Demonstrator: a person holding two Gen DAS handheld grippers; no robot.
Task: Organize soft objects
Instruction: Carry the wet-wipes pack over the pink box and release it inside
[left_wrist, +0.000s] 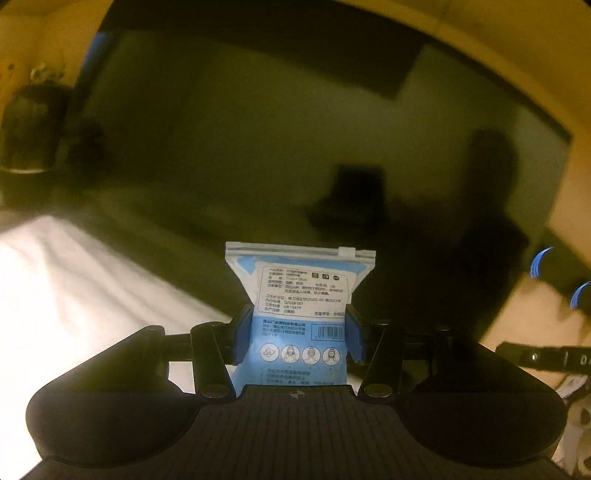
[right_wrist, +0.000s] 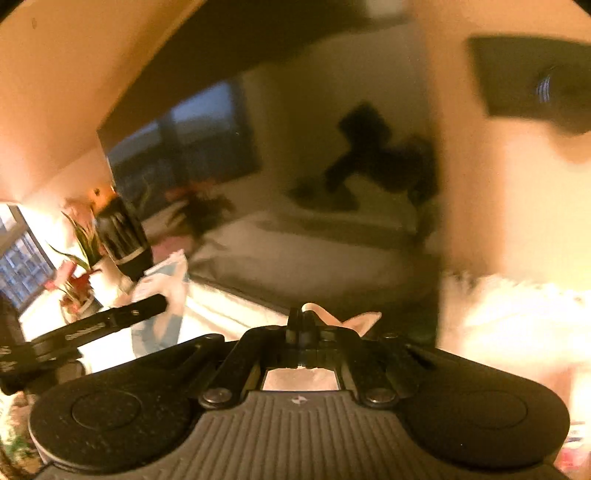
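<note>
The blue-and-white packet (left_wrist: 301, 314) is clamped upright in the left gripper (left_wrist: 299, 334). The right gripper (right_wrist: 301, 319) is clenched on a thin pale piece (right_wrist: 360, 319), which cannot be identified. Both should be carried level and set down gently.

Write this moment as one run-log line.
left gripper: shut on blue pouch | right gripper: shut on pale thin item

Glossy, seemingly plastic pouch (left_wrist: 299, 295)
</note>
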